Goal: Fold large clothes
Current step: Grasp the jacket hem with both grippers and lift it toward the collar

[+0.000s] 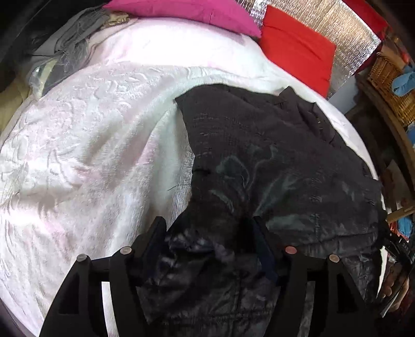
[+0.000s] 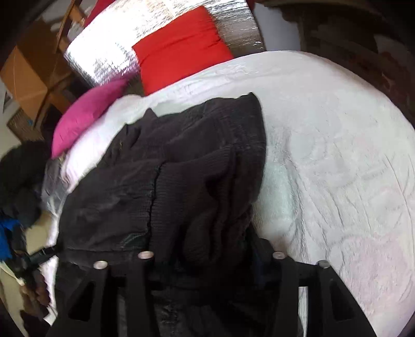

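One big white bed (image 1: 77,145) holds the dark sweater (image 1: 272,155). Both grippers, left gripper (image 1: 207,233) and right gripper (image 2: 205,248), pinch its near edge. Next, I think, carry that edge toward the red pillow (image 1: 295,49).

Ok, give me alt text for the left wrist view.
The left gripper is clamped on a bunched edge of a dark garment that lies spread across a white textured bedspread. Beyond it, a pink pillow and a red cushion sit at the head of the bed.
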The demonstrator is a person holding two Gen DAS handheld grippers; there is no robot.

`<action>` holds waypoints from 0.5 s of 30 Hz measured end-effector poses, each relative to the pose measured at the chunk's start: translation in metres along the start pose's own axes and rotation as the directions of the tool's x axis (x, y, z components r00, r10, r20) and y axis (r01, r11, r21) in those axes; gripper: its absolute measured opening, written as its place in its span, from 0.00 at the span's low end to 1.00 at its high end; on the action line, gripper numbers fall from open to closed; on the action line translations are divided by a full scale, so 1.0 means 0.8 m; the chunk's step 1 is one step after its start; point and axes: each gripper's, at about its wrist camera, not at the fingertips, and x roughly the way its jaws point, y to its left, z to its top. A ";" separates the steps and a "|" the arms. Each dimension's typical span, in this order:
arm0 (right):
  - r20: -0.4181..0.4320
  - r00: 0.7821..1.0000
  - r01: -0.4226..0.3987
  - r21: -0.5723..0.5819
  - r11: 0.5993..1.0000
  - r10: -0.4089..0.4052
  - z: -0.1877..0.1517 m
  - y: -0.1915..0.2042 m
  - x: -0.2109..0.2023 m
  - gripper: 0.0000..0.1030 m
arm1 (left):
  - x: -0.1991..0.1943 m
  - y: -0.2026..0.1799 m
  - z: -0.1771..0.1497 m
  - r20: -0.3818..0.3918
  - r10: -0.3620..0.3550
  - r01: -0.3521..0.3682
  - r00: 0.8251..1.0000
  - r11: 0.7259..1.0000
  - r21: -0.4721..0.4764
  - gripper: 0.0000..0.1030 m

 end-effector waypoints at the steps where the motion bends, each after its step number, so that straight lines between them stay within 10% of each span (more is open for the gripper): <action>1: -0.002 1.000 -0.012 0.021 1.000 0.012 -0.002 -0.003 -0.008 0.65 | -0.008 0.000 -0.004 0.011 0.002 -0.002 1.000 1.000 0.007 0.67; 15: 0.129 0.981 -0.146 0.020 0.989 0.142 -0.156 -0.024 -0.183 0.72 | -0.159 0.056 -0.201 0.247 0.046 -0.054 0.968 0.998 0.026 0.80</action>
